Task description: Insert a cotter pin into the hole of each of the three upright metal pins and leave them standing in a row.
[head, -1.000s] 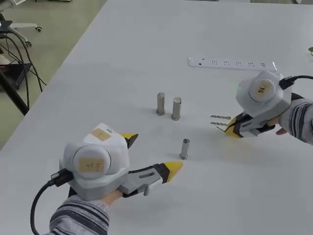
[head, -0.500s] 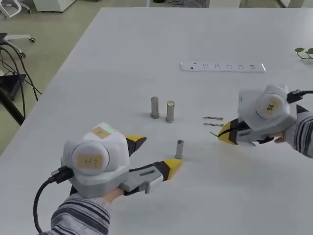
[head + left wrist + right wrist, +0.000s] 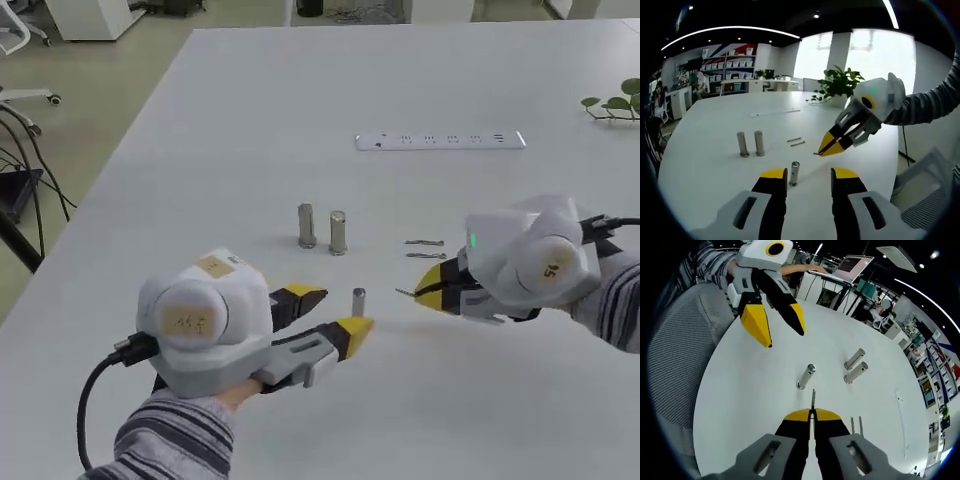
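Three upright metal pins stand on the white table: two side by side [image 3: 306, 226] [image 3: 338, 232] and one alone nearer me [image 3: 359, 302]. My left gripper [image 3: 330, 310] is open, its yellow tips on either side of and just short of the lone pin [image 3: 795, 173]. My right gripper [image 3: 425, 285] is shut on a thin cotter pin [image 3: 813, 400] that sticks out of its tips toward the lone pin [image 3: 805, 377], a short way to that pin's right. Two more cotter pins [image 3: 425, 249] lie flat on the table behind the right gripper.
A white power strip [image 3: 440, 141] lies across the table farther back. A small green plant [image 3: 612, 103] sits at the far right edge. Bare tabletop [image 3: 250, 130] spreads around the pins. An office chair [image 3: 685, 355] stands off the table's near side.
My right gripper has come away from the cotter pins on the table, shut on one, and moved left toward the lone pin. The left gripper has edged closer to that pin.
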